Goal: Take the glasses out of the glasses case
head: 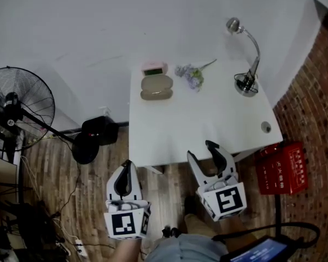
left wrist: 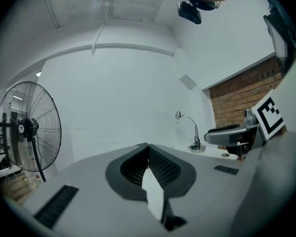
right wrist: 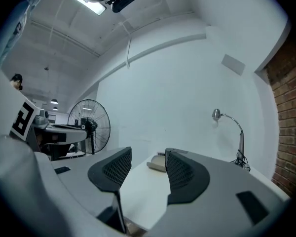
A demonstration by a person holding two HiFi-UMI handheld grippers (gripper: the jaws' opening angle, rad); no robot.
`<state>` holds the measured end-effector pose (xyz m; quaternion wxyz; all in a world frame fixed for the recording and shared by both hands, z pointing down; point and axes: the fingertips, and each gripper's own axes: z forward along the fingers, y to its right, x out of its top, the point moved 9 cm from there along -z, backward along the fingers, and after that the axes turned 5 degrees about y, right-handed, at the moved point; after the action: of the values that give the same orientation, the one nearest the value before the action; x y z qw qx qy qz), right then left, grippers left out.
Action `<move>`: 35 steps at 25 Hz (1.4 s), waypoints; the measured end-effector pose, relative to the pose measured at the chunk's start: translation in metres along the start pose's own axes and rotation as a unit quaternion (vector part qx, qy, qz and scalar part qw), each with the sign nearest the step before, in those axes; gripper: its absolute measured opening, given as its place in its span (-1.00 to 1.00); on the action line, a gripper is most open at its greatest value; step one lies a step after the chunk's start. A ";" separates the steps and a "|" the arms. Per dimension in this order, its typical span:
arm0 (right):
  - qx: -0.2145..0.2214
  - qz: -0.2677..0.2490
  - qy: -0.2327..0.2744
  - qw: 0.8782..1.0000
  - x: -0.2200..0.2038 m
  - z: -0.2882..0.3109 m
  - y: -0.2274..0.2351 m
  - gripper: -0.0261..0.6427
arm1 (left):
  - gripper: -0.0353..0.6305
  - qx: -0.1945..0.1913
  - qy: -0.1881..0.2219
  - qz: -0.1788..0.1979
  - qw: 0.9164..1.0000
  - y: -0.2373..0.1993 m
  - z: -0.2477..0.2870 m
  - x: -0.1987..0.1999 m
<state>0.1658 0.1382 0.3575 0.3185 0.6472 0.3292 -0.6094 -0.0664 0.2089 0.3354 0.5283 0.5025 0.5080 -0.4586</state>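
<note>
Two white hand-held grippers with black-and-white marker cubes sit closest to the person, low and short of the white rectangular counter (head: 208, 119). The left gripper (head: 126, 168) hangs over the wooden plank floor (head: 164, 187) beside the counter's near left corner, and its dark ribbed fingers (left wrist: 163, 169) are pressed together with nothing between them. The right gripper (head: 200, 150) has its fingers (right wrist: 182, 174) spread apart and empty, with the tips just reaching the counter's near edge.

From where things lie, I'd say the job has not begun. The tan oval glasses case (head: 156, 86) rests at the far left of the counter, well apart from both grippers, and it looks closed, with a seam line along its near side. No glasses are in sight, so presumably they are inside. Reaching, opening the lid and lifting them out are all left to do.

The case lies flat with its long axis running left to right, roughly parallel to the counter's far edge, so its broad side faces the person. In the right gripper view it shows small and distant in the gap between the fingers (right wrist: 155, 165). I cannot tell which long side carries the hinge.

Just behind the case is a small pink and green box (head: 154, 68). To its right lie a sprig of pale purple flowers (head: 192, 77) and, farther along, a silver gooseneck desk lamp (head: 246, 83).
</note>
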 end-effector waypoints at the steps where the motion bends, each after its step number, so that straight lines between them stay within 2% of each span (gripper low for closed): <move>1: 0.004 0.001 0.001 1.000 0.001 0.007 0.006 -0.23 | -0.88 0.003 0.002 0.002 1.000 0.001 0.008 0.003; 10: 0.027 0.007 0.028 0.999 0.017 0.055 0.042 -0.25 | -0.88 0.027 0.017 0.020 0.999 0.002 0.047 0.022; 19: 0.044 0.003 0.016 0.999 0.012 0.097 0.045 -0.25 | -0.88 0.054 0.011 0.012 0.998 -0.021 0.070 0.014; 28: 0.045 -0.023 0.000 0.999 -0.001 0.172 0.046 -0.25 | -0.88 0.051 0.007 -0.010 0.999 -0.076 0.130 -0.010; 35: 0.033 -0.048 0.013 0.998 0.014 0.237 0.050 -0.27 | -0.88 0.049 0.021 -0.019 0.998 -0.126 0.183 0.002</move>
<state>0.0698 -0.0833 0.3310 0.2629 0.6483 0.3438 -0.6264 -0.1777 0.0166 0.3215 0.4837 0.5276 0.5051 -0.4823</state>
